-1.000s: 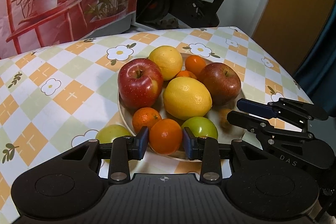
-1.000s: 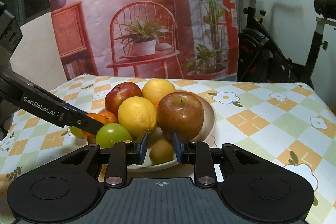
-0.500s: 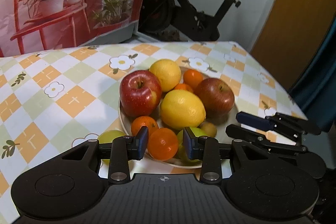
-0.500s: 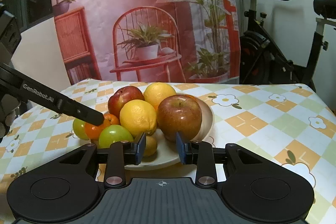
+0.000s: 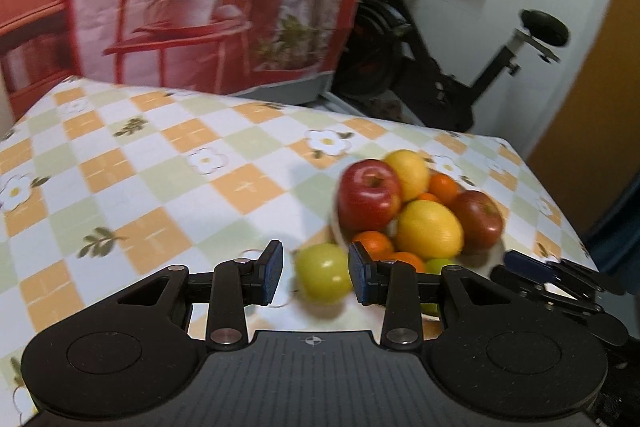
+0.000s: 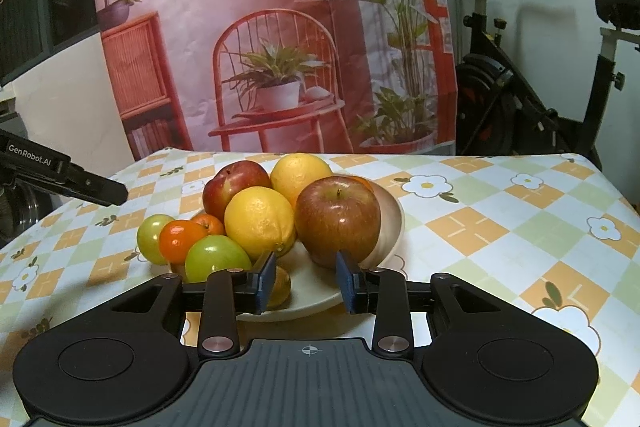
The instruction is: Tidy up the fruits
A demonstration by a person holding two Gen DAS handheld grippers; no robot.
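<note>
A cream plate (image 6: 386, 223) holds two red apples (image 6: 338, 219), two lemons (image 6: 260, 221), several oranges (image 6: 180, 239) and a green apple (image 6: 214, 257). A small kiwi (image 6: 282, 287) lies on the plate's front, just inside the left pad of my right gripper (image 6: 306, 283). That gripper is open and neither pad presses on the kiwi. Another green fruit (image 5: 323, 273) sits on the tablecloth left of the plate. My left gripper (image 5: 315, 273) is open and frames that fruit from above without touching it. In the right wrist view the left gripper (image 6: 114, 193) hangs up and left of the fruit.
The table wears a checked cloth (image 6: 500, 227) with flower prints, bare to the right and left of the plate. A printed backdrop (image 6: 280, 47) hangs behind the table, and an exercise bike (image 6: 560, 87) stands at the back right.
My left gripper swung left off the plate, from around an orange to over the green fruit on the cloth. My right gripper's jaws parted and let go of the kiwi, which stays on the plate.
</note>
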